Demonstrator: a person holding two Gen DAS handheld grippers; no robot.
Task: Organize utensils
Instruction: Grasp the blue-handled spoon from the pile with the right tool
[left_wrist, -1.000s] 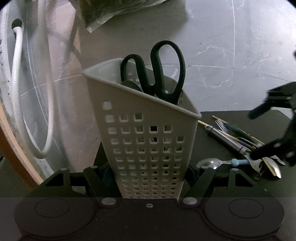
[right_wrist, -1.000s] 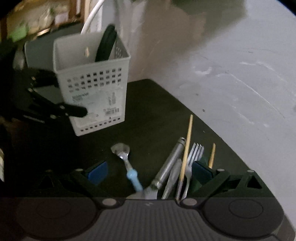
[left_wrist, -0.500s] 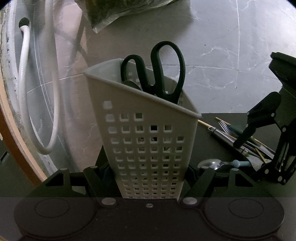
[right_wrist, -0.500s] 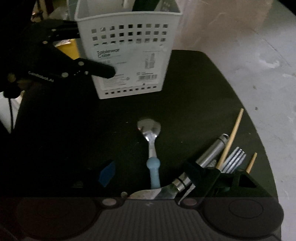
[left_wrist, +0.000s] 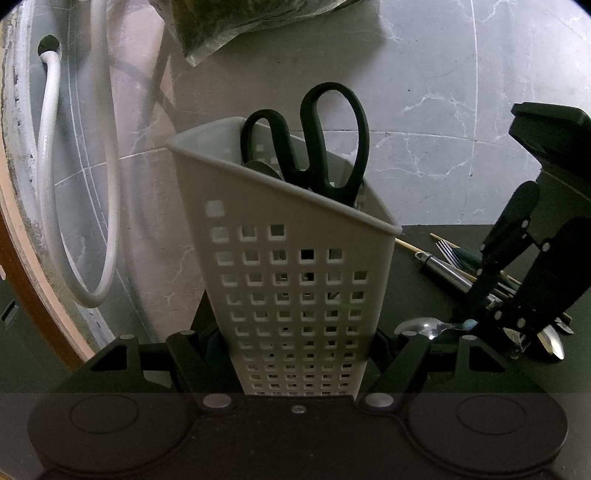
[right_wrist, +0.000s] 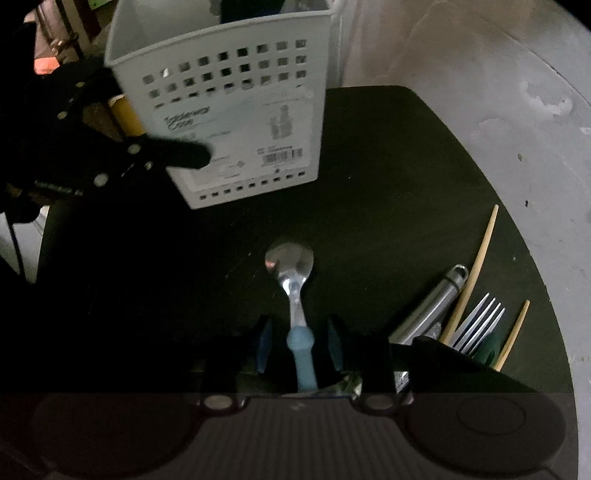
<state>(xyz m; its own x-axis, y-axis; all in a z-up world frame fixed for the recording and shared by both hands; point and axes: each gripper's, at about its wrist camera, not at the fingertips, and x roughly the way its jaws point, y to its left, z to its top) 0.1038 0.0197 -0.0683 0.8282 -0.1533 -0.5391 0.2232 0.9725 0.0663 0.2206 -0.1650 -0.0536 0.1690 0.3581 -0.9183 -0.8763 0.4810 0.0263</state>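
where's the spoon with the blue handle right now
The spoon lies on the dark mat in front of the white caddy, its blue handle between the closing right gripper jaws, left of the fork.

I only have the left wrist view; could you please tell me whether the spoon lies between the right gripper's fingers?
Observer: Yes, the metal spoon with a light blue handle lies between the blue pads of the right gripper, whose jaws are closing.
Operator: Are the pads pressing it?
Observer: No, a gap shows each side of the handle.
Operator: And the basket's side there?
Observer: The white perforated plastic basket carries a printed label with a barcode.
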